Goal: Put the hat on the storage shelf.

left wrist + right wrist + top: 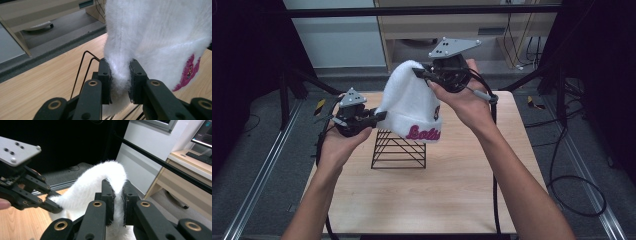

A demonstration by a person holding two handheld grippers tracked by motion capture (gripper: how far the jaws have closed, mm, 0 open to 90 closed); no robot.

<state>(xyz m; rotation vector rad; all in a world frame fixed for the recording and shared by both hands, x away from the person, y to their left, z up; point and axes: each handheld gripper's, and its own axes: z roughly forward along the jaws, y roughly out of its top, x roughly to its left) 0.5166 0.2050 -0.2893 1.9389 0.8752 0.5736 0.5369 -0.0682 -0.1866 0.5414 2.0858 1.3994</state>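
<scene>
A fluffy white beanie [412, 102] with pink lettering on its cuff hangs above a black wire rack [399, 149] on the wooden table [452, 190]. My right gripper [419, 73] is shut on the hat's top, holding it up; in the right gripper view the pads pinch white fur [118, 195]. My left gripper [382, 115] is shut on the hat's lower left edge; in the left gripper view its jaws squeeze the fabric [120, 75], with the pink lettering [188, 71] to the right and the rack's wires [83, 67] behind.
Black cables [574, 180] trail over the floor to the right of the table. Metal rails [259, 175] run along both sides. A light wooden desk [462, 30] stands behind the table.
</scene>
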